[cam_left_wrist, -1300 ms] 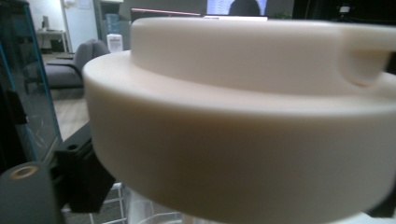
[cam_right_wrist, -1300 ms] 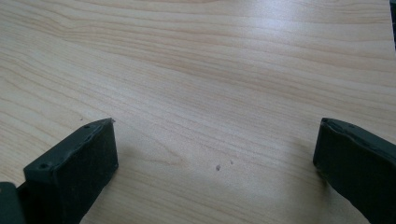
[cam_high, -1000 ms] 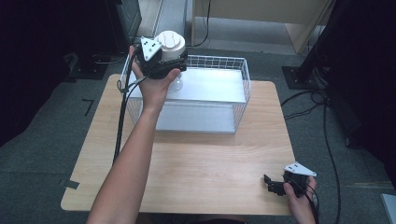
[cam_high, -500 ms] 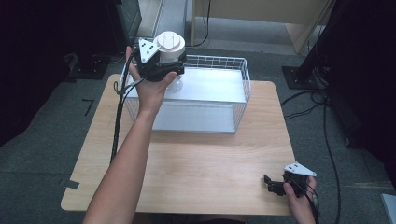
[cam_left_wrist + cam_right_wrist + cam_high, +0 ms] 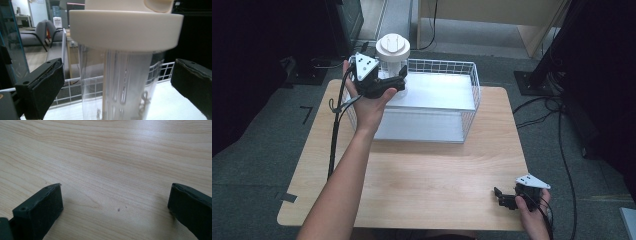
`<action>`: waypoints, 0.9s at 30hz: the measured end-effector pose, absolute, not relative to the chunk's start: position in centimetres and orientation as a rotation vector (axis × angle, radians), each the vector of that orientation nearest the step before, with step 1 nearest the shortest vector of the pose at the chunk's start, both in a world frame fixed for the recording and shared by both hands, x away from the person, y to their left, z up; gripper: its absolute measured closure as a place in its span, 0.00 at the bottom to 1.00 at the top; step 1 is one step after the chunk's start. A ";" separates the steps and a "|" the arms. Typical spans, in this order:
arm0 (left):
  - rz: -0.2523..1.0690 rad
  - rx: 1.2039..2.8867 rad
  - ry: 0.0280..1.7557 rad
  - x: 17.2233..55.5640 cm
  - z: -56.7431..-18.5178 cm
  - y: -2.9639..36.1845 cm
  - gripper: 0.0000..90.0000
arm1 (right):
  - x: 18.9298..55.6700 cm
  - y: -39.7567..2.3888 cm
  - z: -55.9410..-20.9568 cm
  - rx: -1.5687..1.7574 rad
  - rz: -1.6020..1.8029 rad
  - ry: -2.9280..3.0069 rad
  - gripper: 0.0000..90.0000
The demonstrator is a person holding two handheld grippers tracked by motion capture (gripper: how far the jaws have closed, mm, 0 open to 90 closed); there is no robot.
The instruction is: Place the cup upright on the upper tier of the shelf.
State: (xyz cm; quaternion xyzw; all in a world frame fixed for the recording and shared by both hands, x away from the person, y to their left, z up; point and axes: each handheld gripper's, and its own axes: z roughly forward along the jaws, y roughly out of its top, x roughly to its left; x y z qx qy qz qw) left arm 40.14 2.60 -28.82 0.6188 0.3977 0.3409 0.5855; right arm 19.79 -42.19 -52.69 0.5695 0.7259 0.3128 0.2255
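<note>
— Where is the clear bottle (image 5: 125, 82) relative to the left gripper (image 5: 388, 84)?

— Right between its jaws, upright, its cream lid (image 5: 126, 27) above them. Both pads stand apart from the wall, with gaps on either side, so the claw is spread and not clamping.

— And what lies beyond it?

— The white wire basket (image 5: 467, 107), with the bottle at its near-left corner.

— The right gripper (image 5: 507, 198)?

— Jaws wide apart over bare wooden table (image 5: 112, 165), well away from the bottle.

left claw (image 5: 399, 80) eased back off the clear jar (image 5: 393, 62), jaws now standing apart
</note>
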 end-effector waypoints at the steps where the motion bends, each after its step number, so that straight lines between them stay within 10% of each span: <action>1: 0.790 1.440 0.926 39.8 -28.9 2.8 0.00 | 19.8 -42.2 -52.7 1.571 0.863 2.002 0.00; 27: 0.848 1.458 0.845 31.2 -34.3 7.2 0.00 | 19.8 -42.2 -52.7 1.568 0.861 2.003 0.00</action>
